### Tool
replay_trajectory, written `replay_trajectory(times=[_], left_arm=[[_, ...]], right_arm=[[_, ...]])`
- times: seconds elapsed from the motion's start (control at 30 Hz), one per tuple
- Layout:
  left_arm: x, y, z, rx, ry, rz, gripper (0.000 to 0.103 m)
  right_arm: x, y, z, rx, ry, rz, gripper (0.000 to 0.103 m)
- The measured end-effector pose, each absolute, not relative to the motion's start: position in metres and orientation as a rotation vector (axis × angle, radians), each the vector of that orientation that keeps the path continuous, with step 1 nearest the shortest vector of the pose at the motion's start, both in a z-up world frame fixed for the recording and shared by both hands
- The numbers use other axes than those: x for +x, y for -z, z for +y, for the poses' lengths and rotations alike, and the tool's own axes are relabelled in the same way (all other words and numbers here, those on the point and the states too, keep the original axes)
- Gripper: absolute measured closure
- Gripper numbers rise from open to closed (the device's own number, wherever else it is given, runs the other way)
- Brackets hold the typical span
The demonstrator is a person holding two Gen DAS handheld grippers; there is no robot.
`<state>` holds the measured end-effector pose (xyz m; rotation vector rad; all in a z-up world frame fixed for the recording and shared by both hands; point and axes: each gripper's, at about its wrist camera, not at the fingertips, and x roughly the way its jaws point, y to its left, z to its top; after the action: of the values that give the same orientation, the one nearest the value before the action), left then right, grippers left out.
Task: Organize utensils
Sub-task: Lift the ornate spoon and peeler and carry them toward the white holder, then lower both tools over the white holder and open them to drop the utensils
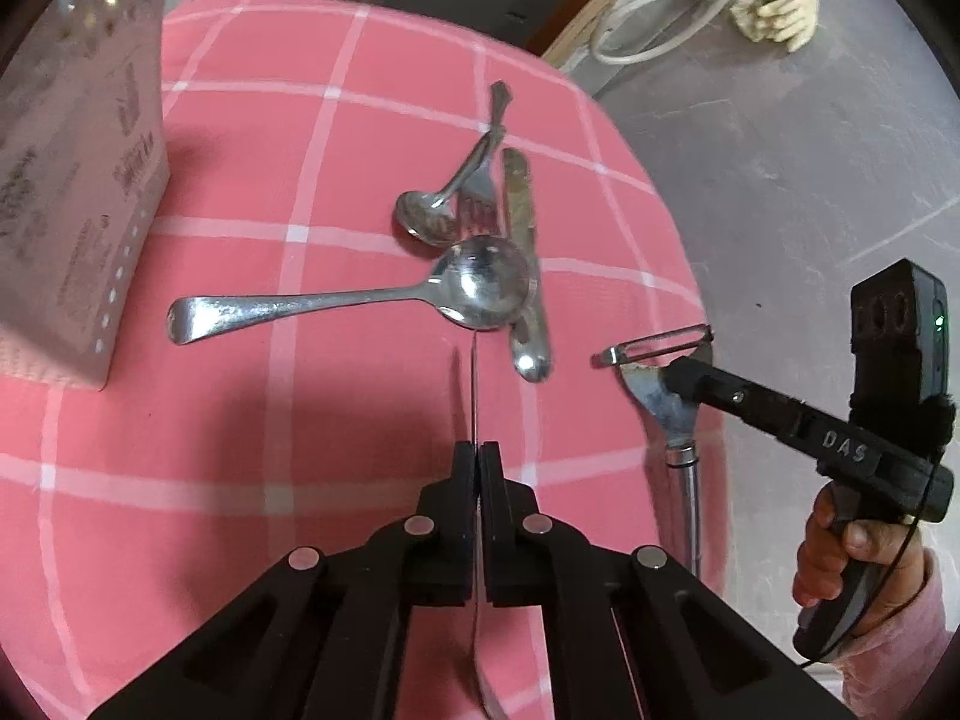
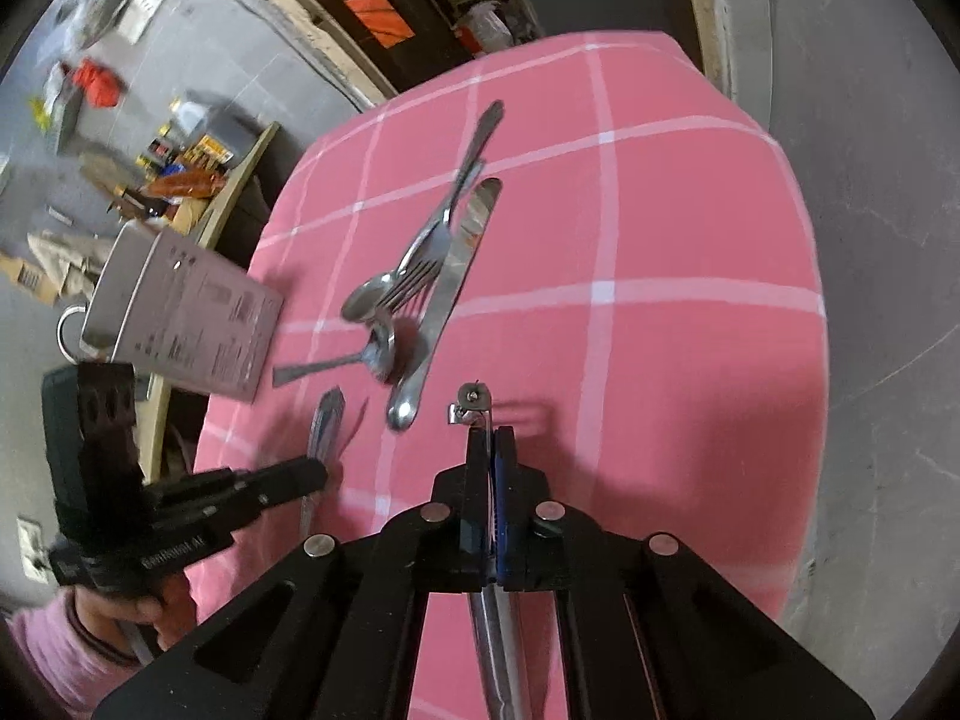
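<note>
My left gripper (image 1: 477, 450) is shut on a table knife (image 1: 474, 384), seen edge-on above the pink checked cloth (image 1: 300, 420); the knife also shows in the right wrist view (image 2: 327, 426). My right gripper (image 2: 491, 435) is shut on a metal peeler (image 2: 471, 402), which also shows in the left wrist view (image 1: 654, 360) at the table's right edge. On the cloth lies a pile: a large spoon (image 1: 420, 294), a small spoon (image 1: 426, 216), a fork (image 1: 480, 192) and another knife (image 1: 522, 264).
A pale perforated utensil box (image 1: 78, 192) stands at the table's left side; it also shows in the right wrist view (image 2: 186, 312). Grey floor surrounds the table. Clutter and a wooden board lie beyond the far edge.
</note>
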<state>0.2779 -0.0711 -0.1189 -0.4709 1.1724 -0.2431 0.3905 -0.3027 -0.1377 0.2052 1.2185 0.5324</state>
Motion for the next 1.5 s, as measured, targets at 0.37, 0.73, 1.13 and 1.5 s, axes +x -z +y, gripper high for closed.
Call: replay_trajectory(times=[0.37, 0.73, 1.13, 1.5], left_arm=[[0.238, 0.048, -0.058, -0.400, 0.246, 0.956, 0.101], [0.219, -0.044, -0.029, -0.338, 0.233, 0.734, 0.101], [0.218, -0.112, 0.030, -0.296, 0.183, 0.613, 0.101], [0.228, -0.143, 0.086, -0.197, 0.037, 0.514, 0.101]], right_arm=[[0.339, 0.074, -0.335, 0.320, -0.533, 0.922, 0.101], [0.317, -0.010, -0.315, 0.310, -0.626, 0.640, 0.101], [0.330, -0.075, -0.270, 0.364, -0.718, 0.453, 0.101], [0.354, -0.096, -0.190, 0.443, -0.757, 0.340, 0.101]])
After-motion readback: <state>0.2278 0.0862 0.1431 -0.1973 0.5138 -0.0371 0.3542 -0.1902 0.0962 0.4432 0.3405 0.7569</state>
